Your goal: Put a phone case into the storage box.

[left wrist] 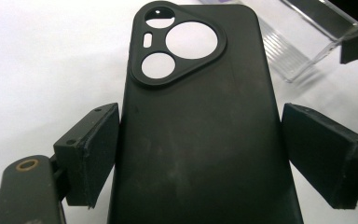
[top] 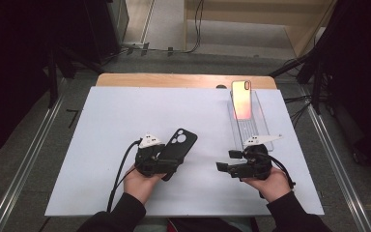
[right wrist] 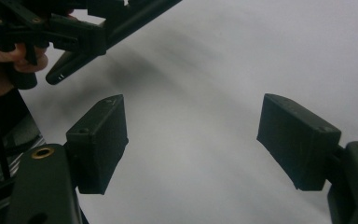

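While the left gripper (top: 166,162) clamps the black phone case (left wrist: 200,126) at the near left of the white board (top: 101,121), the right gripper (top: 224,166) hovers empty with jaws apart, so fitting the phone (top: 241,100), propped far right, remains undone.

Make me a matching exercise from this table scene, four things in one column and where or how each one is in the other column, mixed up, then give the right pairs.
Things
1. black phone case
2. phone
3. right claw
4. clear stand

Places or states
A. leaning up on the clear stand at the far right of the table
B. open, nothing between its jaws
C. between the left claw's jaws
D. on the white table, beyond the right claw

Pairs: 1-C, 2-A, 3-B, 4-D
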Available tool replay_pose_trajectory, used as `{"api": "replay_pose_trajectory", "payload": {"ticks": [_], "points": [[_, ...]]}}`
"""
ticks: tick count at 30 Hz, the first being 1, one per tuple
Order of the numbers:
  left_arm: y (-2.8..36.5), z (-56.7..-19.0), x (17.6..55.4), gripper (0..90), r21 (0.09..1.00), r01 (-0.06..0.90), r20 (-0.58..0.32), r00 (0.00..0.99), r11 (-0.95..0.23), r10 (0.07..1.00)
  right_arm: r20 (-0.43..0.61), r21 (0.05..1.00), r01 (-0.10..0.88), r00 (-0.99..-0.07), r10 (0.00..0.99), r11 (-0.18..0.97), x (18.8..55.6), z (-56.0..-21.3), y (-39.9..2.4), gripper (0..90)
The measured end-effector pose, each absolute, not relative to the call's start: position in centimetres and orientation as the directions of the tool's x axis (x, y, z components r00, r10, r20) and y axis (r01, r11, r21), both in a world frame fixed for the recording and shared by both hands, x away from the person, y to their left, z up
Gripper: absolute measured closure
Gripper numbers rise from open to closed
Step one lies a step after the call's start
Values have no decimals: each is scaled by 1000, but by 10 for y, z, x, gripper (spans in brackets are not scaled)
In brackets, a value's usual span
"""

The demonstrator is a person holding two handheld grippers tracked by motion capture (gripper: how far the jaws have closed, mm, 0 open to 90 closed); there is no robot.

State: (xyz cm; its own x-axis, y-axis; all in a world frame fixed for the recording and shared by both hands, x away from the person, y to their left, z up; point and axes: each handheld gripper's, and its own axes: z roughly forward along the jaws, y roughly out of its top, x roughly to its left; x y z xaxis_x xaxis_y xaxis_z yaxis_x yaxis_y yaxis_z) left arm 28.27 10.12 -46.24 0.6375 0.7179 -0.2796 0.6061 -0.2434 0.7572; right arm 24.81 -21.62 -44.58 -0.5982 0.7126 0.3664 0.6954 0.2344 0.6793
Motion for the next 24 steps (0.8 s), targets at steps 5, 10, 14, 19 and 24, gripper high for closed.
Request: {"api": "replay_pose_trajectory", "payload": {"ticks": [5, 10, 14, 19, 24], "points": [[97, -466, 284, 146, 769, 600, -279, 627, -222, 727, 382, 680, 703, -581, 719, 207, 251, -442, -211, 222], [96, -467, 284, 146, 786, 588, -272, 609, -194, 745, 380, 687, 700, -574, 725, 195, 254, -439, -203, 222], [95, -469, 283, 146, 797, 580, -265, 589, -170, 764, 394, 684, 708, -562, 728, 176, 258, -437, -199, 226], [93, -473, 282, 146, 804, 577, -279, 583, -146, 763, 417, 684, 716, -542, 729, 141, 262, -435, -192, 225], [89, -475, 279, 146, 812, 569, -295, 591, -129, 751, 421, 684, 718, -533, 734, 129, 266, -435, -185, 226]]}}
